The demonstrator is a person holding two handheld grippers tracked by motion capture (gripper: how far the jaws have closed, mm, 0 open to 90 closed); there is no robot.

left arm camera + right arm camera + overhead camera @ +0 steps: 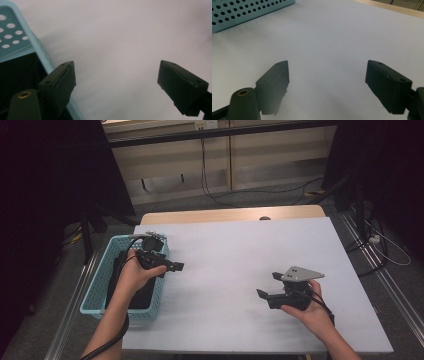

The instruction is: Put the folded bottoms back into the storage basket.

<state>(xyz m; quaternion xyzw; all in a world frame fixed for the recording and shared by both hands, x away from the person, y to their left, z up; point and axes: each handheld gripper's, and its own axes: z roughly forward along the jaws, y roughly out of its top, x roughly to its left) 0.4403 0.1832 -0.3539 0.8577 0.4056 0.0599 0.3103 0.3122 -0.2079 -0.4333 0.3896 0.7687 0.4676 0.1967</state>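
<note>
the basket (100,285), a pale blue plastic one with holed walls, stands on the left part of the bench (240,265), with its long axis running away from the person, near end at the bench's front edge, far end toward the back. seen from above, something flat and dark lies inside it along that same axis; what it is cannot be told. the left tool (172,266) hangs just over the basket's right rim, its jaws apart and empty, pointing right toward the bare middle of the bench. so the basket and its dark load lie behind and below the left tool, to its left. the right tool (267,285) sits well apart on the right half, released too, jaws aimed left. the left hand is by far the nearer one; any reach into the basket would likely fall to it.

in the left gripper view, the left tool (116,80) has its jaws wide with nothing between, the basket (37,45) rim passing under the left jaw, dark inside beyond it.

in the right gripper view, the right tool (327,82) stands released over bare white bench (332,32), and the basket (244,11) wall shows far off at the top left.
</note>
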